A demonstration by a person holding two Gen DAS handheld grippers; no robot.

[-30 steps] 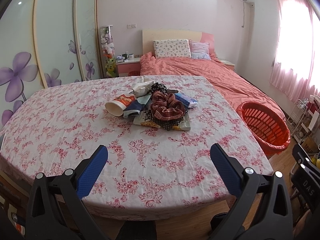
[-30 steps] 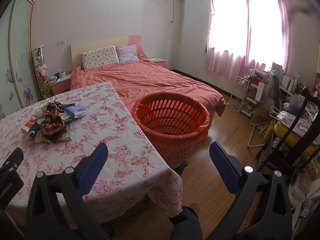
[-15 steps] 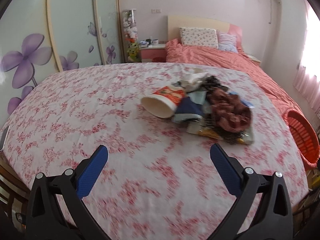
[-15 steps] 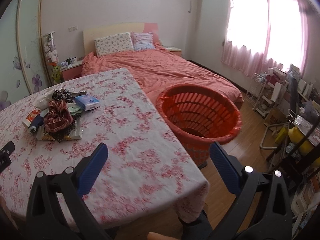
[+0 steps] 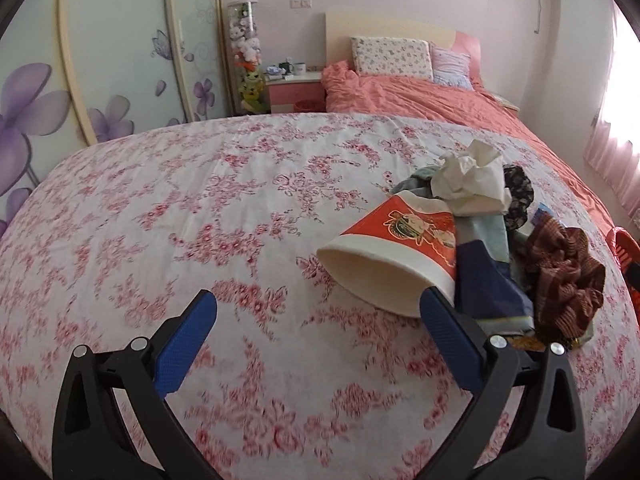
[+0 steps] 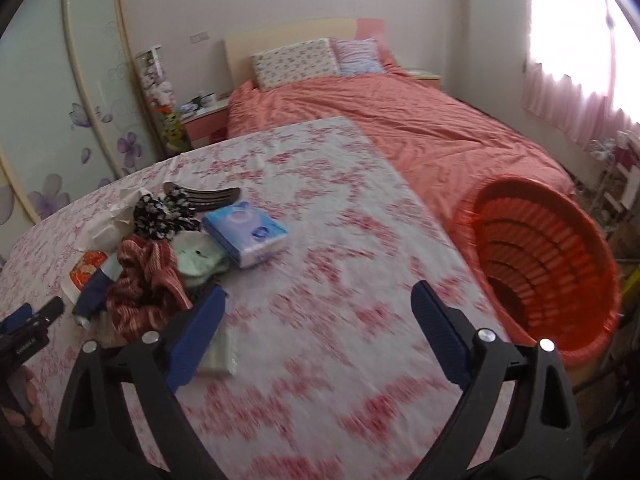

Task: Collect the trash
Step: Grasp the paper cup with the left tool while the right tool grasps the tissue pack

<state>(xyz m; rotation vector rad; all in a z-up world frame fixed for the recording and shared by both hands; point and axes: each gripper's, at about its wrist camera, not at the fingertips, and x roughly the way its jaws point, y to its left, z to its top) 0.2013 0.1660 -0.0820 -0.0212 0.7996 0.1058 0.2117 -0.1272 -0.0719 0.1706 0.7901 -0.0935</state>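
- Trash lies in a small heap on a table (image 5: 168,208) covered with a pink flowered cloth, toward the table's right half in the left wrist view and toward its left in the right wrist view.
- Within the heap, a red and white paper cup (image 5: 394,252) lies on its side, its open mouth facing the left gripper; a crumpled white tissue (image 5: 472,182) rests behind it, a dark blue wrapper (image 5: 486,280) touches its right side, and a brown checked cloth (image 5: 564,276) sits further right.
- A blue and white tissue pack (image 6: 246,236) lies at the heap's right edge in the right wrist view, beside a pale green wad (image 6: 200,260).
- An orange basket (image 6: 548,264) stands off the table's right side, in front of a bed (image 6: 400,120) with a salmon cover.
- The left gripper (image 5: 318,312) tilts downward over the table, its blue-padded fingers (image 5: 186,340) spread wide with nothing between them; the right finger's tip overlaps the cup's rim in the picture, but contact cannot be told.
- The right gripper (image 6: 318,306) also slants downward over the cloth, just right of the heap; its jaws have just been closing slightly yet stand wide apart, holding nothing.
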